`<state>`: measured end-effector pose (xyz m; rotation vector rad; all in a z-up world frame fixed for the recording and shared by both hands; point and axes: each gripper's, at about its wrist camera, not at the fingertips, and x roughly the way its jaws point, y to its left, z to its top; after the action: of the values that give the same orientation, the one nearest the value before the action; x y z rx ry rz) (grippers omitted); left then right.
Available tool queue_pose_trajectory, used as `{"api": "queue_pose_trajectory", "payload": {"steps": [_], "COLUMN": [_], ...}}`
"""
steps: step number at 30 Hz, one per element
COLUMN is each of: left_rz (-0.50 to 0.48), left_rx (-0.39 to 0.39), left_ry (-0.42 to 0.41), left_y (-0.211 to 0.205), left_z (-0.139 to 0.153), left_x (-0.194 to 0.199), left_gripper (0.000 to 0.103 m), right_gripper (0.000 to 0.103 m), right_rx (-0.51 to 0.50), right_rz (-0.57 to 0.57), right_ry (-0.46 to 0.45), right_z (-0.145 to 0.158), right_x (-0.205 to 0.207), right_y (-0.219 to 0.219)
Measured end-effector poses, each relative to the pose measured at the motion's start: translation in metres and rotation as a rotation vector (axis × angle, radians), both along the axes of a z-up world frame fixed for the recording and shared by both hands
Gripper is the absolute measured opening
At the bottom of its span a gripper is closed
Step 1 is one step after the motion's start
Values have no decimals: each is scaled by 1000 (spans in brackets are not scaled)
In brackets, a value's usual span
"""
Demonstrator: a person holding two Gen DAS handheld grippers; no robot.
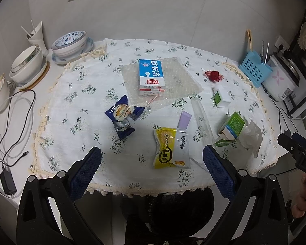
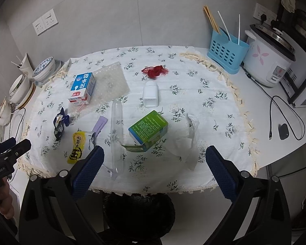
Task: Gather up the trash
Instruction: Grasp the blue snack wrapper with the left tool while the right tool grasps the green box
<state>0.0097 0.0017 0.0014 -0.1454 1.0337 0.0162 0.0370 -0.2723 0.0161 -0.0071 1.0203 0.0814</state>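
Hovering above the near edge of the floral white tablecloth (image 1: 87,85), the left gripper (image 1: 152,161) has its blue-padded jaws spread wide with nothing between them, and the right gripper (image 2: 154,162) hangs the same way, jaws parted and empty. Trash lies scattered over the cloth: a blue-and-white milk carton (image 1: 151,77) on its side on a clear sheet of bubble wrap (image 1: 173,81), a dark blue crumpled snack wrapper (image 1: 123,118) nearer the left, and a yellow-and-white snack packet (image 1: 170,148) closest to the left gripper, with a flat lilac wrapper (image 1: 184,120) touching its far end. In the right wrist view a green-and-white opened cardboard box (image 2: 148,130) lies tilted just beyond the right gripper, a long clear plastic tube (image 2: 116,136) beside it on the left and a crumpled white tissue (image 2: 188,145) on the right. Farther back sit a small white plastic bottle (image 2: 150,94) and a scrap of red mesh (image 2: 155,70). A black-lined bin (image 2: 138,214) stands below the table edge
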Motion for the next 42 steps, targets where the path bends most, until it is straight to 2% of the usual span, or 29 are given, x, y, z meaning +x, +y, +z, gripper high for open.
{"api": "queue_pose_trajectory", "payload": {"steps": [11, 20, 25, 31, 42], "left_rz": [-2, 6, -10, -61, -151], "left_rx": [3, 19, 16, -9, -59], "left_ry": [23, 106, 155, 193, 225], "left_y": [14, 52, 72, 79, 72], "left_z": [-10, -55, -90, -121, -143], "left_x": [16, 57, 92, 122, 146], "left_gripper": [97, 96, 94, 90, 78], "right_gripper": [95, 95, 93, 91, 82], "right_rx": [-6, -32, -42, -51, -25], "right_rz": [3, -11, -58, -115, -202], "right_ry": [24, 131, 189, 241, 321], "right_z": [-11, -60, -89, -108, -131], "right_x": [17, 56, 81, 101, 120], "right_y": [15, 39, 43, 43, 45]}}
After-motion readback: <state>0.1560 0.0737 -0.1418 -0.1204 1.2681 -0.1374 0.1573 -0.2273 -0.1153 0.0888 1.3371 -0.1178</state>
